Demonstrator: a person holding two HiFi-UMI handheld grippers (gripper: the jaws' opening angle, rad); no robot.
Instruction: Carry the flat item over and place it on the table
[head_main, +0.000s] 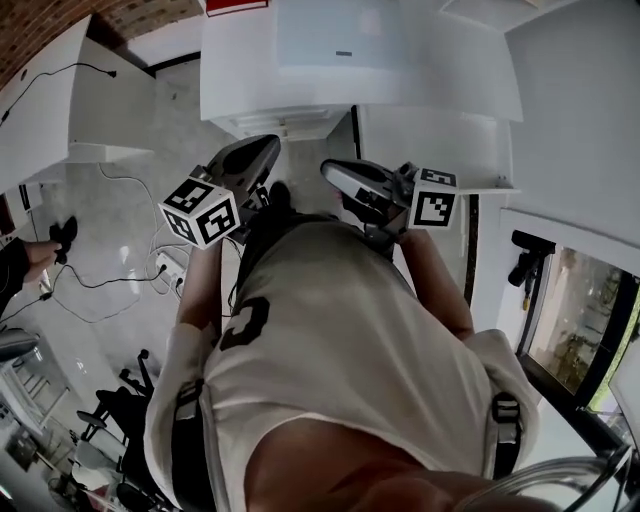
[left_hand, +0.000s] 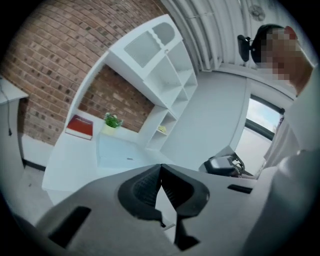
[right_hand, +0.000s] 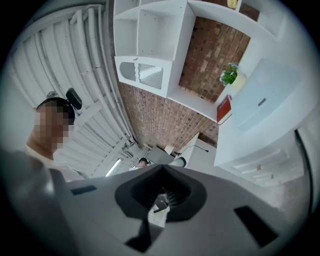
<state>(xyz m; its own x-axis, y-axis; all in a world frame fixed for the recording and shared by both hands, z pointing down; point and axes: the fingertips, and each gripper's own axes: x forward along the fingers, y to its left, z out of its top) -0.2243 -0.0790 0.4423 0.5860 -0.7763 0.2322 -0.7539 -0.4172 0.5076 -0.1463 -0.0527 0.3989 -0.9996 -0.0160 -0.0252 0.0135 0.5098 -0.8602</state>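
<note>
Nearest in the head view: a torso in a light T-shirt (head_main: 330, 350), both forearms lifted ahead of it. Just past the chest, left gripper (head_main: 268, 148) and right gripper (head_main: 332, 170), side by side, tips near each other but apart, each with its marker cube at the back. Left gripper's jaws pressed together at the tips, nothing between them, only a sliver of white background behind the pads in the left gripper view. Right gripper's jaws likewise closed and empty in the right gripper view. Neither in contact with any object.

Beyond the tips, a white bench (head_main: 240, 70) against a brick wall (left_hand: 45, 65). Flat on the bench top, well apart from both grippers: the flat item (left_hand: 117, 150), a pale blue-white rectangular sheet with one small dark mark near an edge. Beside it toward the wall, a small green plant (left_hand: 112, 121) in a pale pot, and next to that a red book (left_hand: 80, 126) lying flat. At one end of the bench, a white shelf unit (left_hand: 165, 75) with open compartments, upright against the wall. Off to the side on the floor, loose black cables (head_main: 110, 280), and at the edge of the head view another person's hand (head_main: 40, 255).
</note>
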